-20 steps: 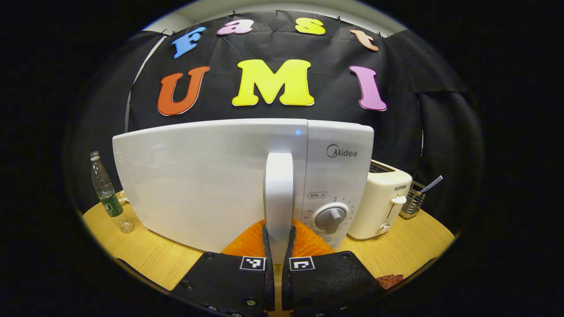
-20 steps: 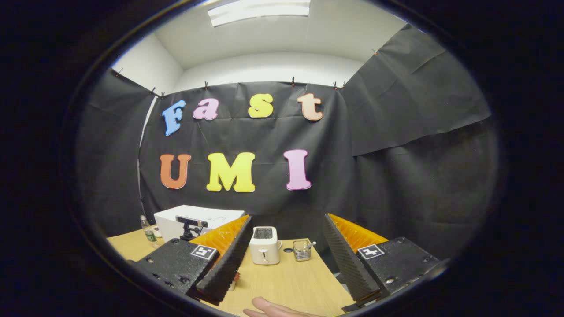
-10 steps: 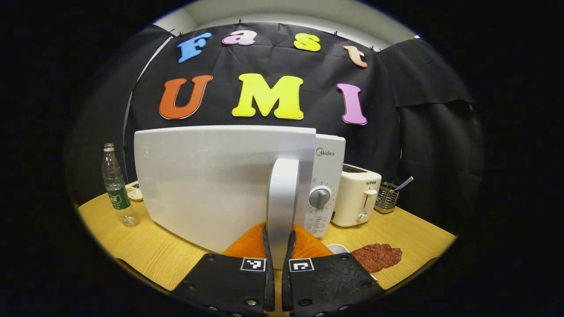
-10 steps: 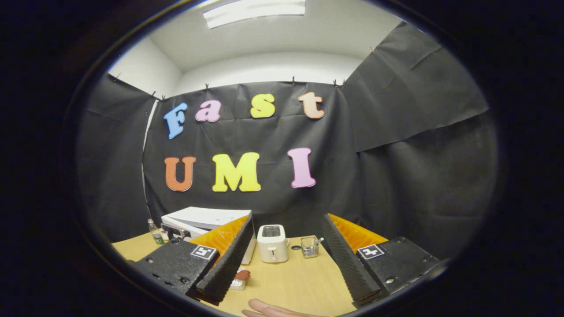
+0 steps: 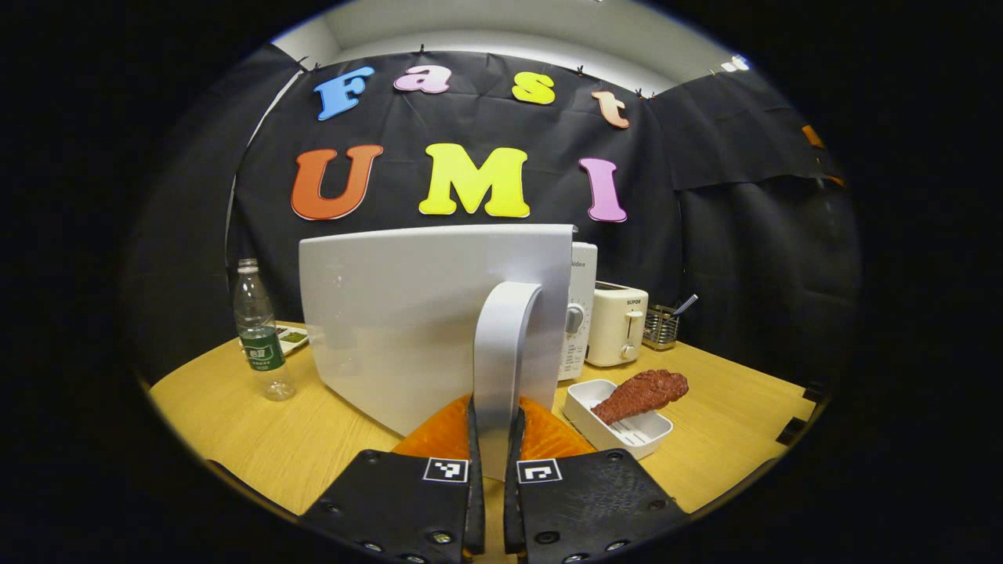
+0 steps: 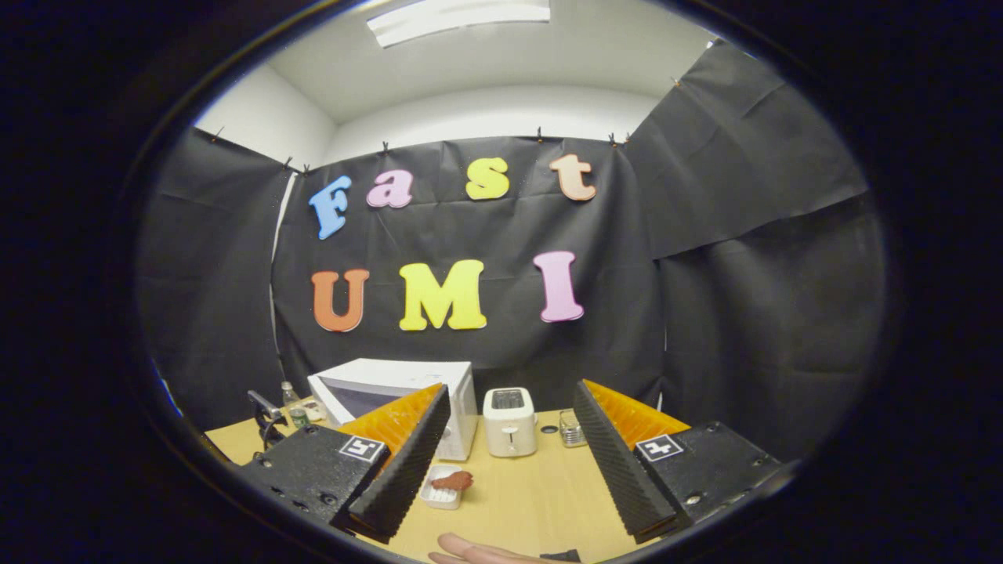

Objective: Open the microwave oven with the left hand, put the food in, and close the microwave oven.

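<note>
While the left gripper [image 5: 492, 450] is clamped on the door handle [image 5: 501, 345] and the right gripper [image 6: 505, 458] waits wide open and empty, swing the microwave [image 6: 407, 395] door fully leftward, grip firm.

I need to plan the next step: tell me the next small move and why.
Probably keep swinging the microwave door wider with the left gripper, whose fingers are clamped on the door handle. The door looks only partly open, and the food lies in its white tray on the table; the right gripper is open.
</note>
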